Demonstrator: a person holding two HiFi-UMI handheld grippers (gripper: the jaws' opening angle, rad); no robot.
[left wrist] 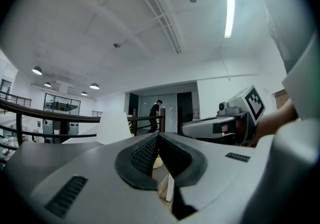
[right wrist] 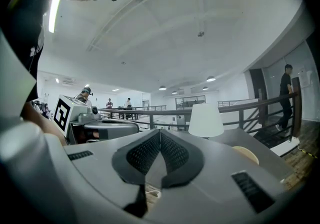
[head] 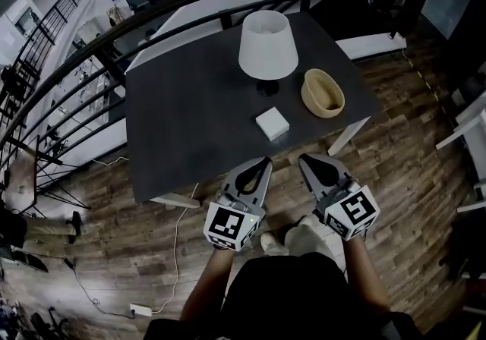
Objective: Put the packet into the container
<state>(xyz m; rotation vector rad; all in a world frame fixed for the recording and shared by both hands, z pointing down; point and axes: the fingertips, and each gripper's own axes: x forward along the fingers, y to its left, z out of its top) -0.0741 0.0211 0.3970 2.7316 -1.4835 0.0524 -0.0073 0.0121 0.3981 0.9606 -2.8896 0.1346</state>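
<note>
Both of your tools are shut and carry nothing. The left gripper (head: 263,162) and the right gripper (head: 307,159) have their pads pressed together, and their tips hover about at the near edge of the table (head: 182,118), on your side of the lamp (head: 267,44). The packet (head: 272,123) lies flat on the tabletop just in front of the lamp's base, between the lamp and your jaw tips. It sits almost straight ahead of the left tips and off to the left of the right ones, so I judge your left a shade nearer. It looks squarish, with no clear long axis. The container (head: 326,112) stands to the lamp's right, near the packet, and looks empty.
</note>
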